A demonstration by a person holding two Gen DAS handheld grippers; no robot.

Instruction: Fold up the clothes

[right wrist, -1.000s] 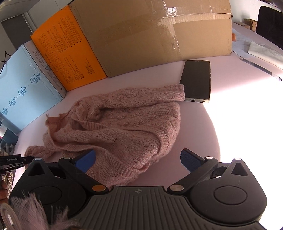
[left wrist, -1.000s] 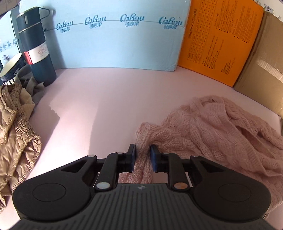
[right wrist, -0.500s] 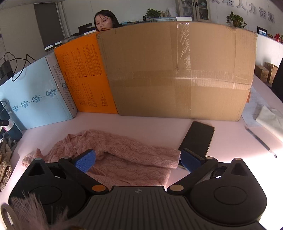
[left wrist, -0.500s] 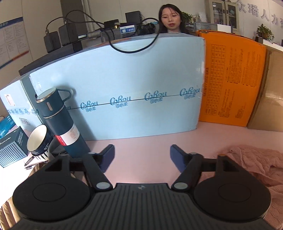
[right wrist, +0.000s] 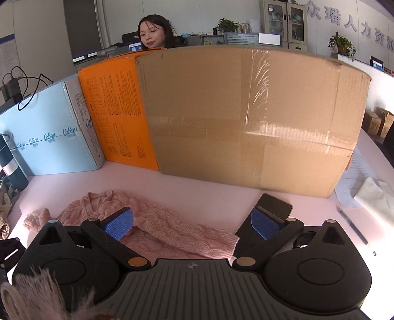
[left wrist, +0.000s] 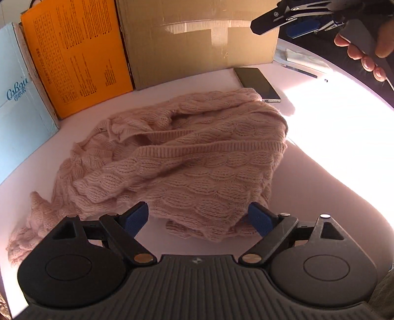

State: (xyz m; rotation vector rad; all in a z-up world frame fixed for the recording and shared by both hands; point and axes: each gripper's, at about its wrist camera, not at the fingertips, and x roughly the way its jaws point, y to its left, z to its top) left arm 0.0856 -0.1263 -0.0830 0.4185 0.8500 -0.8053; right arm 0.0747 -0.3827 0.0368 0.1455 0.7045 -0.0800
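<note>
A pink cable-knit sweater (left wrist: 187,162) lies bunched in a heap on the pink table (left wrist: 332,137). My left gripper (left wrist: 198,219) is open and empty, its blue pads just at the sweater's near edge. My right gripper (right wrist: 190,222) is open and empty, held above the table with the sweater (right wrist: 167,229) below and between its jaws. It also shows in the left wrist view (left wrist: 299,23), high at the top right in a hand.
A brown cardboard box (right wrist: 246,118), an orange box (right wrist: 115,115) and a light blue box (right wrist: 49,137) stand along the back. A black phone (left wrist: 256,83) lies by the sweater's far right corner. A dark flask (right wrist: 9,165) stands at far left. Papers (right wrist: 364,189) lie right.
My left gripper let go of the sweater's edge, opened, lifted away and now looks down on the heap from the near side. My right gripper rose and stays open.
</note>
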